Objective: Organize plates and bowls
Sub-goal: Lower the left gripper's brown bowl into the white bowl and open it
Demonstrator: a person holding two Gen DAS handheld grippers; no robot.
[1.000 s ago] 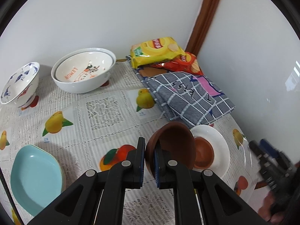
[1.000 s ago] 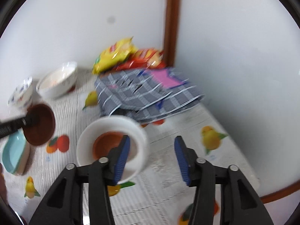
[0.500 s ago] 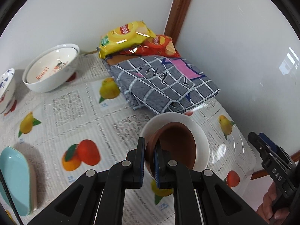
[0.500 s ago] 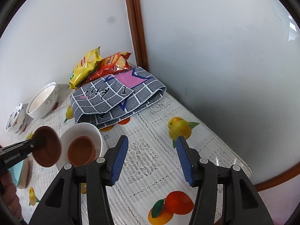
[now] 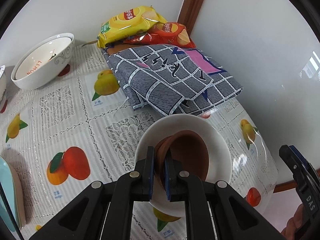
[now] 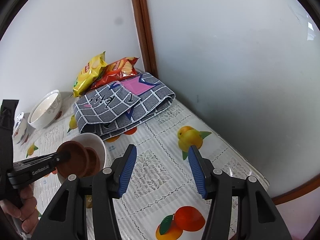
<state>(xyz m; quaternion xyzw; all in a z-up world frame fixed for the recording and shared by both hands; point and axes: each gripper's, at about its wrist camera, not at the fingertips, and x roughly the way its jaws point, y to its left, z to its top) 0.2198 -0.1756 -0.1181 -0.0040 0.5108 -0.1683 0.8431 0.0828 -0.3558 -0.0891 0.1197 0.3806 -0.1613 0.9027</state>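
Note:
My left gripper [image 5: 159, 160] is shut on the rim of a small brown bowl [image 5: 190, 154], which it holds tilted inside a white bowl [image 5: 220, 140] on the fruit-print tablecloth. The right wrist view shows the same held brown bowl [image 6: 73, 158] leaning over a second brown bowl [image 6: 94, 160] that lies in the white bowl [image 6: 100, 142]. My right gripper [image 6: 163, 168] hangs open over bare tablecloth to the right of the white bowl, with nothing between its blue pads. It also shows at the right edge of the left wrist view [image 5: 296, 170].
Two nested large white bowls [image 5: 42, 64] stand at the back left, with a blue-patterned bowl [image 6: 20, 126] beside them. A teal plate [image 5: 8, 196] lies at the near left. A folded grey checked cloth [image 5: 170, 80] and two chip bags [image 5: 130, 24] fill the back corner. The table edge [image 6: 266, 184] is close on the right.
My left gripper carried the brown bowl to the right and down into the white bowl. My right gripper drew away from the white bowl to the right and stayed open.

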